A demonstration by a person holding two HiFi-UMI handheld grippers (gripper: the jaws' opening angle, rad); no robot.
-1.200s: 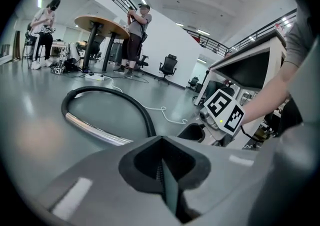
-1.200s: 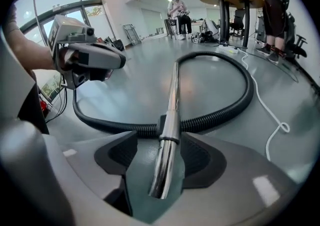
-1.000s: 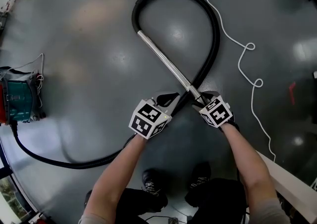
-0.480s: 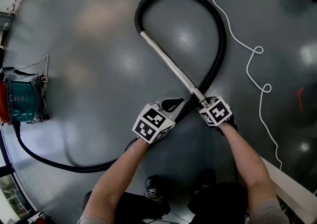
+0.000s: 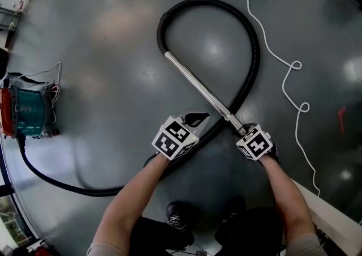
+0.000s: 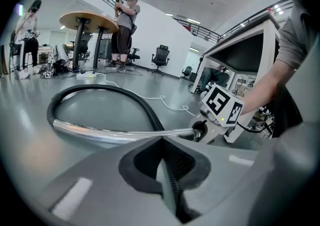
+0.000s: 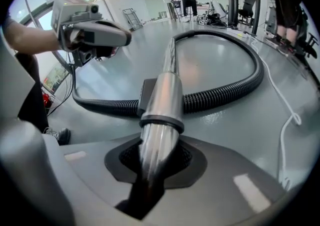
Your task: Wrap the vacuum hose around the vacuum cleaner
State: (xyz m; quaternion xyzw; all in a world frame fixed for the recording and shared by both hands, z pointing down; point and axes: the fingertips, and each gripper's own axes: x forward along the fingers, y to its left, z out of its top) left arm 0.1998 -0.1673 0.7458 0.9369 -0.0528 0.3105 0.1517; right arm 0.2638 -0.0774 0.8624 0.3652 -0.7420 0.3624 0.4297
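Observation:
The teal and red vacuum cleaner [image 5: 25,113] stands at the left on the floor. Its black ribbed hose [image 5: 255,56] runs from it along the floor, passes through my left gripper [image 5: 195,121], then loops round to the wand's handle. My left gripper [image 6: 162,159] is shut on the hose [image 6: 169,172]. The shiny metal wand [image 5: 198,86] slants down to my right gripper [image 5: 243,131], which is shut on its end. In the right gripper view the wand [image 7: 162,95] lies between the jaws of my right gripper [image 7: 154,164] and crosses over the hose [image 7: 225,92].
A thin white cord [image 5: 283,62] snakes over the grey floor at the right. A pale ledge [image 5: 334,209] sits at the lower right, near my shoes [image 5: 178,215]. People stand by a round table [image 6: 87,20] far off, with office chairs beyond.
My right gripper has drawn the wand's end a little to the right and nearer me, away from the left gripper. Both grips are unchanged.

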